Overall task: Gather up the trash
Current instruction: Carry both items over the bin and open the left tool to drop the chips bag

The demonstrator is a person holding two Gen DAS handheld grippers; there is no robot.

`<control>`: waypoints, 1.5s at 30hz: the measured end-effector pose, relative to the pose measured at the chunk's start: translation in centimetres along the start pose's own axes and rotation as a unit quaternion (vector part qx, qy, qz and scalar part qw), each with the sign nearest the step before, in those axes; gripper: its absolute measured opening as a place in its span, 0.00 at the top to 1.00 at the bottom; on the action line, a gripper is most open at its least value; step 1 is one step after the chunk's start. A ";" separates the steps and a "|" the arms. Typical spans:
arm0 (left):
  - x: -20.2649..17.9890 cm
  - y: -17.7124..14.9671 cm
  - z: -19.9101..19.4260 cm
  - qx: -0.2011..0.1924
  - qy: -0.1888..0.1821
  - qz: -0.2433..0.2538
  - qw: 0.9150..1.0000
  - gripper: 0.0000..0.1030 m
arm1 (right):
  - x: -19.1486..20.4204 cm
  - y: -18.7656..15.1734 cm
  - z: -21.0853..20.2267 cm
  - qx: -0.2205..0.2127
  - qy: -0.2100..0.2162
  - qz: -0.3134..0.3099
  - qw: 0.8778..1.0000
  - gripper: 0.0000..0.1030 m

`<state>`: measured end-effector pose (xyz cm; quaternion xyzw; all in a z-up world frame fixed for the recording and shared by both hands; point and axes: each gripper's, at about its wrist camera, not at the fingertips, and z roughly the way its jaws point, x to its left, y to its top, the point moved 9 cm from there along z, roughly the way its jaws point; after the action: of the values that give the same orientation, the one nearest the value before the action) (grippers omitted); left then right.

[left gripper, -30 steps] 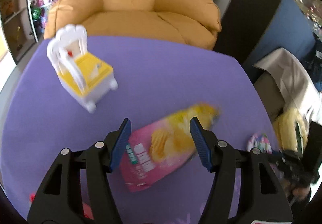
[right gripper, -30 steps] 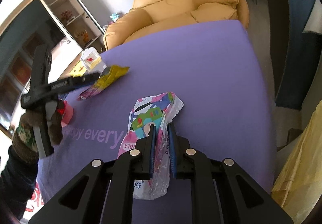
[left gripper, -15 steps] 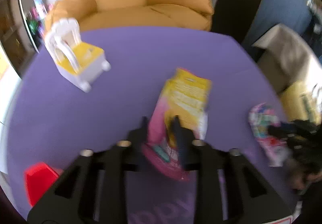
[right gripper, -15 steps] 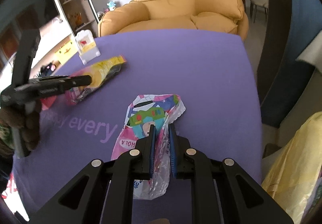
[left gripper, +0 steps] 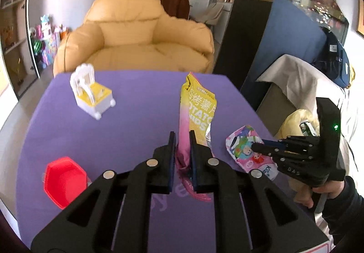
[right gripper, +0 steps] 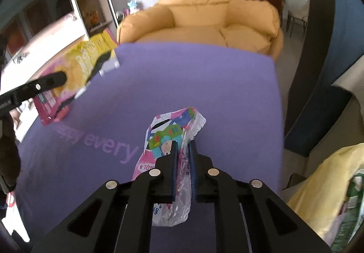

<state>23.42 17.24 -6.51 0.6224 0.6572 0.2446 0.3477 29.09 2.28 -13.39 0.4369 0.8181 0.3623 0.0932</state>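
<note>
Both hand-held tongs at the purple table [left gripper: 141, 103], each with a piece of trash. The left gripper [left gripper: 182, 139] had been standing wide open over the potato chip bag [left gripper: 200, 105] a second earlier, when the bag lay flat on the cloth; its jaws had since closed, and at this moment they pinched the bag's pink lower end. The bag now stood upright between them, its yellow top clear of the table, so it had been picked up rather than merely touched. The right gripper [right gripper: 182, 150] was closed on the cartoon-printed wrapper [right gripper: 173, 130], as it had been throughout the preceding second. Whether that wrapper had fully left the cloth could not be told; its far end seemed close to the surface.

A white and yellow toy chair [left gripper: 91, 91] and a red hexagonal cup [left gripper: 63, 180] remained on the table, apart from both grippers; neither read as trash. A yellow bag [right gripper: 323, 187] stood off the table's right edge, beside the right gripper.

Judged from this arrangement, both visible wrappers were secured, and the remaining step was carrying them to a receptacle, probably that yellow bag. The thin, slippery films were the likeliest to slide out on the way.
</note>
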 end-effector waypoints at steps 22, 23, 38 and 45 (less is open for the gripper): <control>-17.5 2.1 -2.1 -0.016 -0.109 0.072 0.991 0.90 | -7.9 -0.7 -17.5 -0.120 -0.109 0.008 0.987 0.89; -18.7 1.9 -1.6 -0.009 -0.121 0.075 0.990 0.90 | -8.8 -1.0 -18.0 -0.121 -0.118 0.012 0.986 0.89; -34.7 -3.3 10.4 0.146 -0.294 0.074 0.942 0.69 | -21.8 -6.8 -23.8 -0.125 -0.226 0.110 0.960 0.89; -33.5 -3.0 12.2 0.141 -0.270 0.057 0.951 0.36 | -22.9 -7.6 -23.5 -0.140 -0.228 0.138 0.954 0.89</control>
<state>30.24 -17.52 -11.46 0.7443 0.5301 -0.0083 0.4061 26.94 -30.31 -5.35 0.5988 0.6482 0.3733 0.2863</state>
